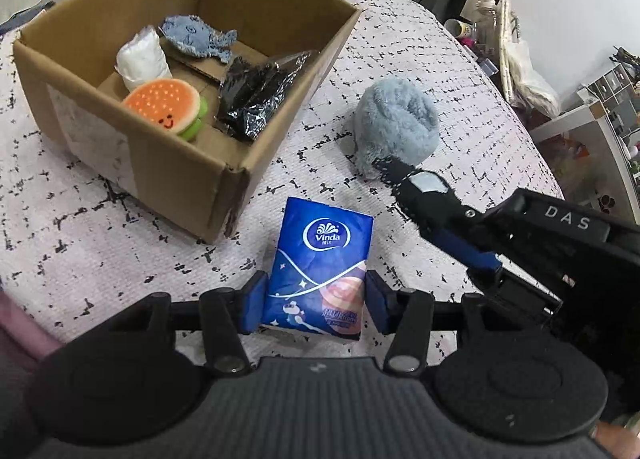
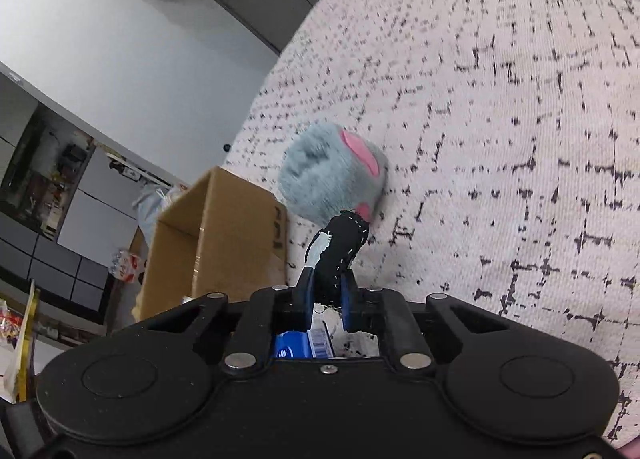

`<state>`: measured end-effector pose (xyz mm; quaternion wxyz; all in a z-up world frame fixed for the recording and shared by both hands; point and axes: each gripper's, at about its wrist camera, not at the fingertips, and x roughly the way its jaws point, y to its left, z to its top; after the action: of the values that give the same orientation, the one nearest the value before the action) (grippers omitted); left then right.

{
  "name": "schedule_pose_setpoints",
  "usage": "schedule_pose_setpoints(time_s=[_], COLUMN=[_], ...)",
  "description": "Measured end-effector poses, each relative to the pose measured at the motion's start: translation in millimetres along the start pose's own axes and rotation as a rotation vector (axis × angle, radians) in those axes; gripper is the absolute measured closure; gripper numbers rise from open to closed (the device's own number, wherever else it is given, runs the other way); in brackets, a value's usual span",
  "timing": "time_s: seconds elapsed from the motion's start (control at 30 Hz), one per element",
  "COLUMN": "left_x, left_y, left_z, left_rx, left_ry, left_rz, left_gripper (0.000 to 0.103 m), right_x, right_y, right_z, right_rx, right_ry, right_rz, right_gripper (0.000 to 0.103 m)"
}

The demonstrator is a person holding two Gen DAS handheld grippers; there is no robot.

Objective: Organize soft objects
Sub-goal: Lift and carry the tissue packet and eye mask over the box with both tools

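Left claw [image 1: 316,305] clamped on one blue Vinda tissue pack [image 1: 320,267], pack resting on patterned bedspread [image 1: 120,251] just beside cardboard box [image 1: 224,195]. Box holds four soft things: one burger plush [image 1: 164,107], one white roll [image 1: 142,59], one blue fish plush [image 1: 196,37], one black crinkly packet [image 1: 256,95]. Right claw [image 2: 327,297] pinched on one black pouch with white stitching [image 2: 340,251] (silver patch on side), its tip touching one grey-blue plush cube [image 2: 328,179] on bedspread
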<state>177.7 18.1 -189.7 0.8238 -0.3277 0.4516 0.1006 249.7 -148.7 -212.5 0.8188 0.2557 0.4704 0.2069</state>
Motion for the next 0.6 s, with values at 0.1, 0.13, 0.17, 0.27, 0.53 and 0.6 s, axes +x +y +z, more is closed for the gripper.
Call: schedule_pose_setpoints(time_s=[0.1, 0.13, 0.17, 0.27, 0.53, 0.6], left_x=[-6.6, -8.8, -10.5, -17.8, -39.4, -47.0], left_y=[-2.4, -3.7, -5.0, -8.9, -22.0, -25.6], left_z=[-0.2, -0.1, 1.0, 3.7, 7.2, 9.2], left_rx=[0.016, 0.023, 0.026, 0.04, 0.08, 0.091], left_ry=[-0.006, -0.011, -0.014, -0.034, -0.09, -0.108], left_rz=[0.002, 0.003, 0.006, 0.015, 0.016, 0.013], left_gripper=[0.052, 0.052, 0.052, 0.052, 0.052, 0.052], right_x=[-7.8, -11.7, -14.8, -25.3, -47.8, -53.4], right_y=[2.9, 4.0, 5.4, 8.9, 13.4, 14.5], right_z=[1.4, 1.7, 2.2, 3.5, 6.1, 6.7], right_rx=[0.002, 0.002, 0.0, -0.007, -0.02, -0.02], right_ry=[-0.016, -0.022, -0.029, -0.052, -0.097, -0.11], right_rz=[0.01, 0.016, 0.021, 0.042, 0.095, 0.11], right_gripper=[0.09, 0.09, 0.09, 0.09, 0.09, 0.09])
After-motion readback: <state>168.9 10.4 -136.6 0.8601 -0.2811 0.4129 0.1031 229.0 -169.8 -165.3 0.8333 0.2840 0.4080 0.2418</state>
